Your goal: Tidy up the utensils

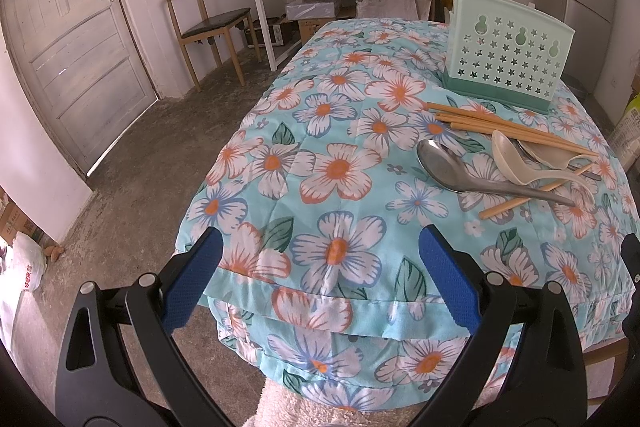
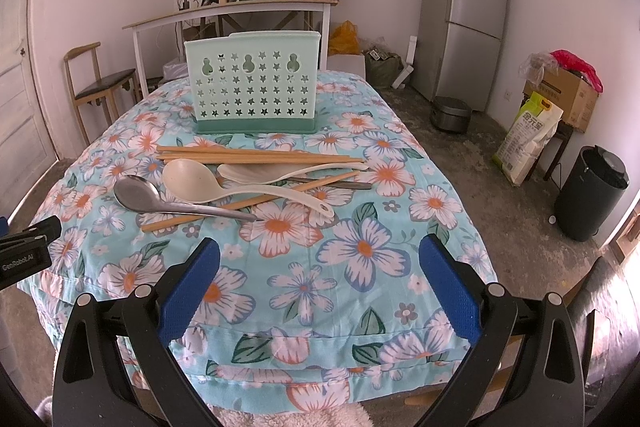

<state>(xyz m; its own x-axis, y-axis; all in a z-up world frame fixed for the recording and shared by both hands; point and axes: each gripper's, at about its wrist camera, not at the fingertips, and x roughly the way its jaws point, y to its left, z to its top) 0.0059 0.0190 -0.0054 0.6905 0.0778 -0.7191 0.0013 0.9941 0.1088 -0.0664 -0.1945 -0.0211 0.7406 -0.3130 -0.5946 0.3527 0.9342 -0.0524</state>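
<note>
A pale green utensil holder (image 2: pixel 254 83) (image 1: pixel 508 51) with star cut-outs stands upright at the far end of the flowered table cover (image 2: pixel 360 247) (image 1: pixel 340 167). In front of it lies a loose pile: wooden chopsticks (image 2: pixel 256 157) (image 1: pixel 500 125), a metal spoon (image 2: pixel 138 197) (image 1: pixel 444 165), a cream ladle (image 2: pixel 192 179) (image 1: pixel 508 155) and a second cream spoon (image 2: pixel 248 173). My left gripper (image 1: pixel 320 239) hangs open over the table's near left corner, empty. My right gripper (image 2: pixel 320 247) is open and empty too, short of the pile.
A wooden chair (image 1: pixel 208 23) and a white door (image 1: pixel 68 39) stand to the left. Behind the table is a cluttered white desk (image 2: pixel 228 11). A fridge (image 2: pixel 464 15), a rice sack (image 2: pixel 528 139), a cardboard box (image 2: pixel 568 95) and a black bin (image 2: pixel 592 199) line the right side.
</note>
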